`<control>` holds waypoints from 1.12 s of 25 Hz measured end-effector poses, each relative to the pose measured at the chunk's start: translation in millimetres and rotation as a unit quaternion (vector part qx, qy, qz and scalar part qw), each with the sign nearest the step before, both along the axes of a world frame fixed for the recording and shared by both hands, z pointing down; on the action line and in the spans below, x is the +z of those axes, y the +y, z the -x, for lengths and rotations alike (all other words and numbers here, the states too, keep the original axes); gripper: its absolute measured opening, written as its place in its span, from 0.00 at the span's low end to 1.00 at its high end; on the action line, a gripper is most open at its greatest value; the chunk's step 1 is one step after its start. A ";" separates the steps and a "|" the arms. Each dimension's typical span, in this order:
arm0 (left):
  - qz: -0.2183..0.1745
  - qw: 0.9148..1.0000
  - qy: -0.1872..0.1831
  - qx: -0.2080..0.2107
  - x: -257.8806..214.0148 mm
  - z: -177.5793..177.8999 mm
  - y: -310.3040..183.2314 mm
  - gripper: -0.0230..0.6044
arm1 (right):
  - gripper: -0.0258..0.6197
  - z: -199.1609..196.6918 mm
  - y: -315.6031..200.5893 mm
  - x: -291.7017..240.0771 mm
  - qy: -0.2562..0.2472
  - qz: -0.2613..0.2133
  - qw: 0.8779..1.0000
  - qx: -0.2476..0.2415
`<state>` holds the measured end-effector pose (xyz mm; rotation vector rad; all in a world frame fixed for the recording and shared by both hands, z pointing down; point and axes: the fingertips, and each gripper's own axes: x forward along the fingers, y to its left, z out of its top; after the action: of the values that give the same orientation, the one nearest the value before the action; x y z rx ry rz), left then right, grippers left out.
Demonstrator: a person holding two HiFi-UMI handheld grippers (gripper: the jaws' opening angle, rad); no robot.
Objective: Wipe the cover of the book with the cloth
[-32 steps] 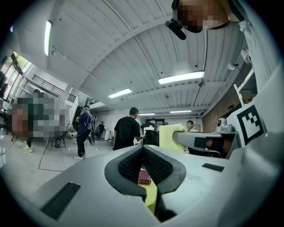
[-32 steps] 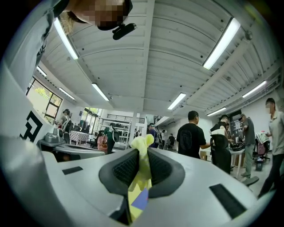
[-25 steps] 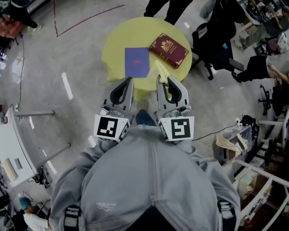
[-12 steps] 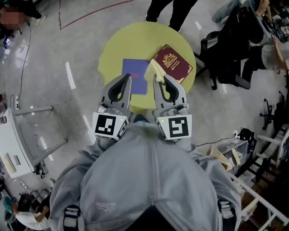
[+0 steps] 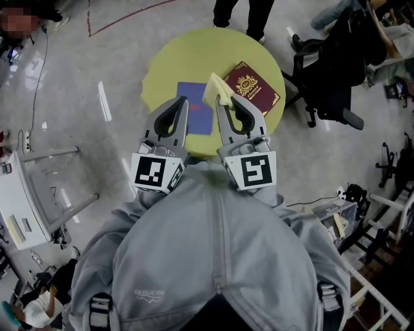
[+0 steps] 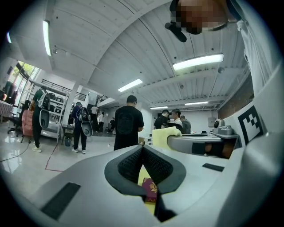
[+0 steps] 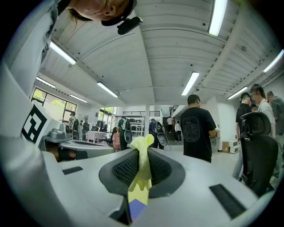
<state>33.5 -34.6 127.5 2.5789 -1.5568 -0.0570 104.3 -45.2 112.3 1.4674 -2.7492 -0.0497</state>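
Observation:
A dark red book (image 5: 253, 87) with a gold crest lies on the right side of the round yellow table (image 5: 187, 55). A blue booklet (image 5: 195, 106) lies flat to its left. My right gripper (image 5: 226, 102) is shut on a pale yellow cloth (image 5: 215, 86), which sticks up past its tips between the booklet and the red book. In the right gripper view the cloth (image 7: 142, 162) is pinched between the pads. My left gripper (image 5: 184, 102) is shut with nothing in it, its tips over the booklet's near edge; in its own view the left gripper (image 6: 142, 148) points level across the room.
Black office chairs (image 5: 330, 71) stand right of the table. A person's legs (image 5: 240, 13) stand beyond its far edge. A white rack (image 5: 22, 207) stands at the left, and cluttered shelving (image 5: 362, 226) at the lower right. A red line (image 5: 126, 18) marks the grey floor.
Both grippers have moved forward, from short of the table's near edge to over the table. The cloth, held throughout, now rises between the booklet and the red book.

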 end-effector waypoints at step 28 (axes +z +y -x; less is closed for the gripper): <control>0.071 0.996 0.000 0.052 75.5 48.4 -50.4 0.07 | 0.13 60.2 -66.9 79.3 0.020 0.076 0.997 0.017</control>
<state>-14.9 -85.0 202.9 2.5435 -1.3700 0.0615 44.1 -112.0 191.6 1.4559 -2.6301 0.1269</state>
